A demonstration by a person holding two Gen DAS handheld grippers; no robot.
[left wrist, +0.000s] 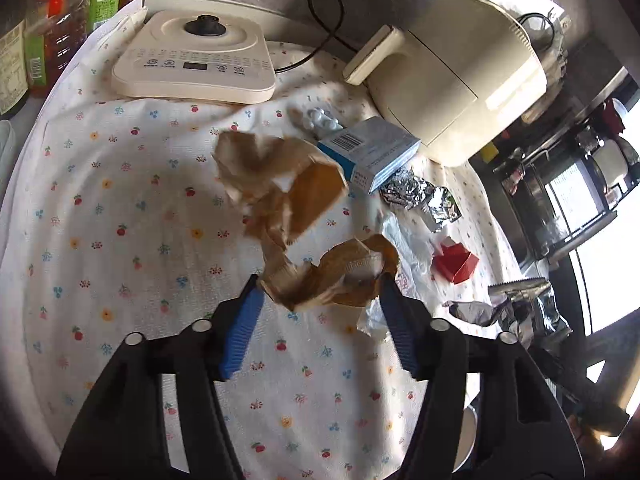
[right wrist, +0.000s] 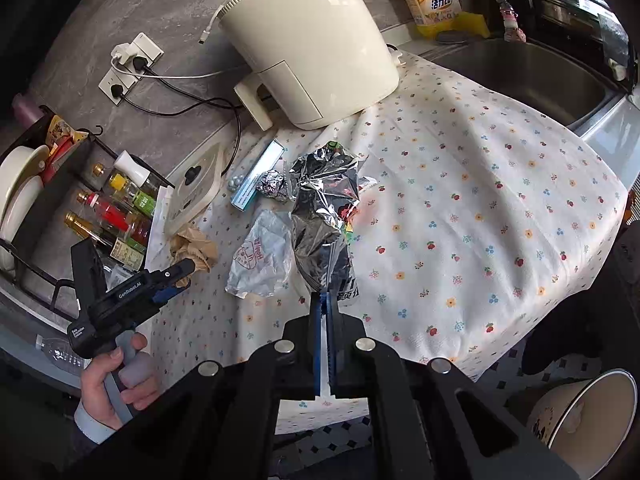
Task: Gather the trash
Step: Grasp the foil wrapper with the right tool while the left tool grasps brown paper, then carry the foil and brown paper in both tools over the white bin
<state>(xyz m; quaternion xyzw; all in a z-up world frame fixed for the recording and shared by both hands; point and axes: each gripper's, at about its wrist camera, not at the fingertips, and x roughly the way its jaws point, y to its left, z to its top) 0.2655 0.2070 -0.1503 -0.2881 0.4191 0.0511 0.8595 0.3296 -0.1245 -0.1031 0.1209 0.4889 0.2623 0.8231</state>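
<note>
Counter draped in a flowered cloth (right wrist: 480, 184); trash lies strewn along its back half. Bottles (left wrist: 36, 40) stand at the far left end, off the cloth.

Back left corner: a flat cream cooker base (left wrist: 192, 60), not trash. In front of it, toward the middle of the cloth, crumpled brown paper (left wrist: 280, 184) trails down into the left gripper (left wrist: 320, 292). The jaws stand wide, one blue pad at each side of the paper's lower bunch. Whether the pads press on it cannot be told; the paper looks loose between them.

Right of the paper: a blue and white box (left wrist: 372, 152) with a pill strip (left wrist: 320, 118) behind it, a ball of foil (left wrist: 404, 192), a white plastic bag (right wrist: 260, 256), a red paper scrap (left wrist: 456, 262). A cream fryer (right wrist: 312, 52) sits at the back edge, the sink (right wrist: 532, 76) beyond the right end.

The right gripper (right wrist: 326, 300) is clamped tight on a silver snack wrapper (right wrist: 320, 216), which stands up from its tips above the cloth.

Judgement: the step in hand is taking the brown paper. To do it well, the left jaws should close on the thick bunch, not the thin trailing edge, so the whole piece lifts together without tearing. The right grip looks sound; it needs only to carry the wrapper clear without dragging the plastic bag beside it.
</note>
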